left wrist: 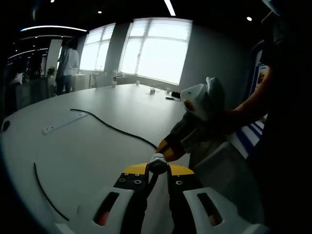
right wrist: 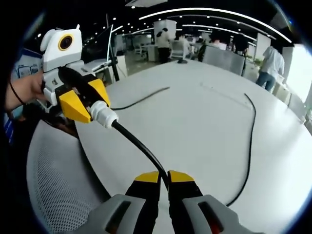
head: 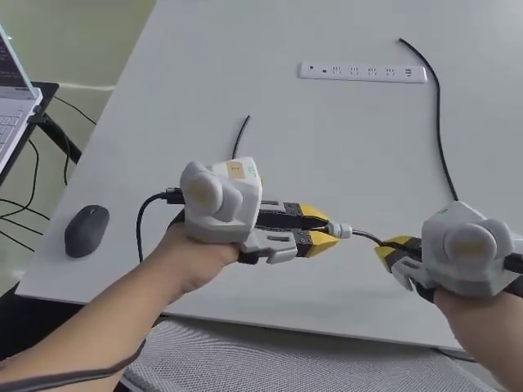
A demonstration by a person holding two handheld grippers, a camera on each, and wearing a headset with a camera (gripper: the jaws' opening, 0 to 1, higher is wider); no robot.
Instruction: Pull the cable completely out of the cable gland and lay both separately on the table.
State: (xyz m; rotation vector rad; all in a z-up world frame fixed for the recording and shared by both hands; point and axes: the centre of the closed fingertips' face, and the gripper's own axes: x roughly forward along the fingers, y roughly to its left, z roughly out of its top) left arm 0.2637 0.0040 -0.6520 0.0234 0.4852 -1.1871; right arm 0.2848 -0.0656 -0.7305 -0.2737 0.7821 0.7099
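The white table [head: 343,147] bears a power strip [head: 362,73], black cord [head: 438,122] and mouse [head: 87,230].

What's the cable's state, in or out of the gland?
In. The cable runs into the white cable gland held by the left gripper; right gripper pinches the cable.

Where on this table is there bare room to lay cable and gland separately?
Bare: the white table centrally, between the white power strip, its black cord and a thin black wire. Crowded: near edge, where the left gripper holds the white gland and the right gripper the black cable.
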